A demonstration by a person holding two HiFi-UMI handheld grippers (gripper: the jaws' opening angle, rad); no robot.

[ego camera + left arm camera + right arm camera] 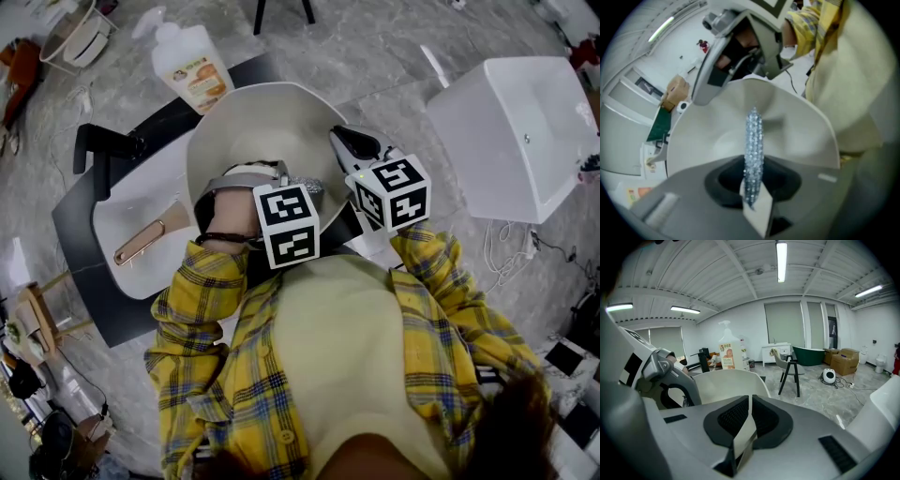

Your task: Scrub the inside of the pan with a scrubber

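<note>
A cream pan [267,122] is held tilted up over the sink, its inside facing me. My right gripper [349,141] is shut on the pan's right rim; in the right gripper view a thin cream edge [745,427] sits pinched between the jaws. My left gripper [298,184] is shut on a silvery mesh scrubber [315,190] low inside the pan. The left gripper view shows the scrubber [753,140] edge-on, reaching out from the jaws against the pan's inner wall [797,136], with the right gripper's body [740,51] above the rim.
Below the pan is a white sink [127,202] set in a black counter, holding a copper-handled utensil [145,239]. A soap bottle [192,70] stands behind the pan. A white tub [516,131] stands at the right. A black-legged chair [787,369] is on the floor beyond.
</note>
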